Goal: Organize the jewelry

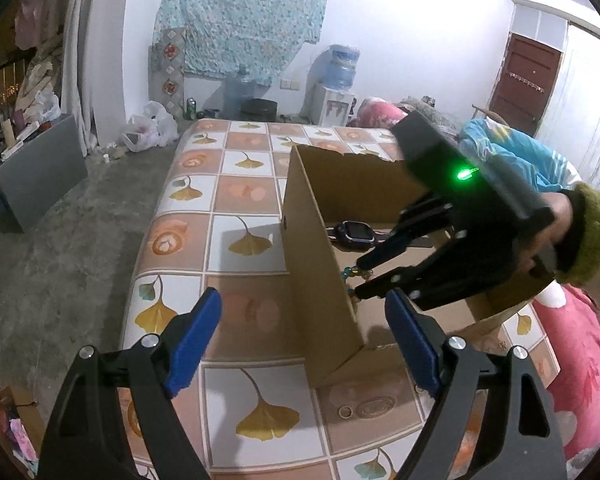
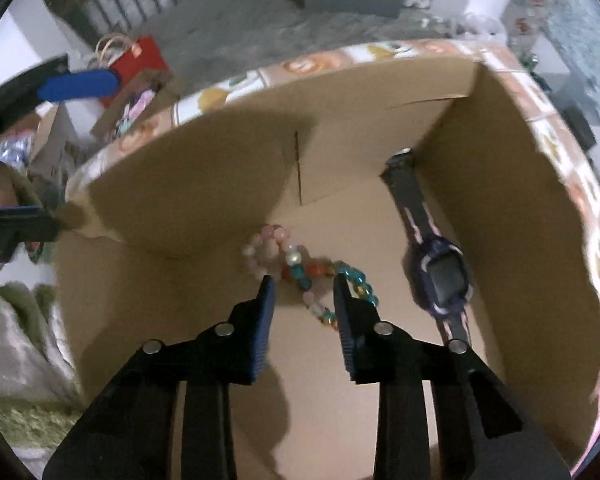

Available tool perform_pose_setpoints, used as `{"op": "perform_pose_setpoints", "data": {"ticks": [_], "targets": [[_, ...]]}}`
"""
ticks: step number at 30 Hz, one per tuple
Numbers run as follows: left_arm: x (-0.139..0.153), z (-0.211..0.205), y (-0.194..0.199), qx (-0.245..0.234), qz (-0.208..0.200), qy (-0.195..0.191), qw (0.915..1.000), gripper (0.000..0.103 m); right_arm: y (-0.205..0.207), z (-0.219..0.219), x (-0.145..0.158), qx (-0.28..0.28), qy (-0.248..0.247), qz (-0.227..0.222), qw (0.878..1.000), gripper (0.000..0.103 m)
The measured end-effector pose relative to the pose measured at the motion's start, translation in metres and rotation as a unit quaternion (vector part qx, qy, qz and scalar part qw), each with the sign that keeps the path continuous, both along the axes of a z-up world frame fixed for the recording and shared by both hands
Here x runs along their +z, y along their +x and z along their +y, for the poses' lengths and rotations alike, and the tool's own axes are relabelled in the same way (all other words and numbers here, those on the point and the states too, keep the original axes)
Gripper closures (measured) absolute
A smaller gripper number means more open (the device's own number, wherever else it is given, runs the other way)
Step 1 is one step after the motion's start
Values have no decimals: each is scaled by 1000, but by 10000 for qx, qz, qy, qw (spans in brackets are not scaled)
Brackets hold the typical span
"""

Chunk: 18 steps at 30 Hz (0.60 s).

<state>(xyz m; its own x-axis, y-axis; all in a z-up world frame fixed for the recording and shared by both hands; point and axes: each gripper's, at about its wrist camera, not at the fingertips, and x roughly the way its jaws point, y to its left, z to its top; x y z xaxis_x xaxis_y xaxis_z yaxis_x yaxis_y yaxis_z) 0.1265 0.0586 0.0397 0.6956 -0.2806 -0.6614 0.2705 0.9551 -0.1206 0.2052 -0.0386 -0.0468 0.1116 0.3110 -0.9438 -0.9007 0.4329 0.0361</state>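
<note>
An open cardboard box [image 1: 312, 240] stands on the tiled tablecloth [image 1: 228, 200]. On the box floor [image 2: 220, 280] lie a dark purple watch [image 2: 444, 276] [image 1: 354, 229] and bead bracelets, one multicoloured [image 2: 300, 270] [image 1: 356, 272] and one pale pink [image 2: 266, 246]. My right gripper [image 2: 302, 282] [image 1: 359, 276] points steeply down into the box. Its jaws stand a little apart over the multicoloured beads, which lie at its tips. My left gripper [image 1: 303, 296] is wide open, straddling the box's near side wall, holding nothing. One of its blue pads [image 2: 80, 84] shows outside the box.
A small ring [image 1: 345, 412] and an oval trinket [image 1: 374, 407] lie on the cloth in front of the box. A pink blanket [image 1: 580, 352] borders the table on the right. A hand in a green cuff [image 1: 592, 240] holds the right gripper. Bags [image 2: 140, 60] sit on the floor.
</note>
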Motion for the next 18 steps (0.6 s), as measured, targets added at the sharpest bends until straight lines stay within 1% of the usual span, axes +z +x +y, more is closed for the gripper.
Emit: {"op": "perform_pose_setpoints", "data": {"ticks": [4, 5, 6, 8, 10, 11, 12, 14, 16, 17, 18], "targets": [[-4, 8, -4, 20, -38, -69, 10000, 18, 3, 7, -18, 171, -240, 178, 9994, 87], [-5, 10, -4, 34, -50, -71, 10000, 17, 2, 7, -23, 181, -325, 194, 9991, 94], [-6, 11, -5, 43, -61, -70, 9999, 17, 2, 7, -28, 198, -399, 228, 9987, 95], [-8, 14, -7, 77, -74, -48, 9999, 17, 1, 3, -27, 122, -303, 241, 9992, 95], [-10, 18, -8, 66, -89, -139, 9998, 16, 5, -4, -21, -74, -20, 497, 9987, 95], [-11, 19, -8, 64, -89, -173, 9998, 16, 8, -8, -17, -174, 187, 728, 9970, 96], [-11, 21, -9, 60, -93, -202, 9997, 16, 11, -15, -7, -301, 547, 1077, 9922, 95], [-11, 23, -10, 68, -115, -214, 9997, 16, 17, -26, 9, -460, 1122, 1494, 9813, 96], [-11, 24, -10, 65, -128, -224, 9996, 15, 26, -36, 18, -669, 1482, 1751, 9710, 95], [-12, 25, -9, 67, -127, -232, 9996, 15, 32, -40, 18, -816, 1504, 1722, 9701, 95], [-12, 25, -9, 69, -121, -242, 9996, 15, 38, -43, 15, -960, 1423, 1657, 9711, 95]]}}
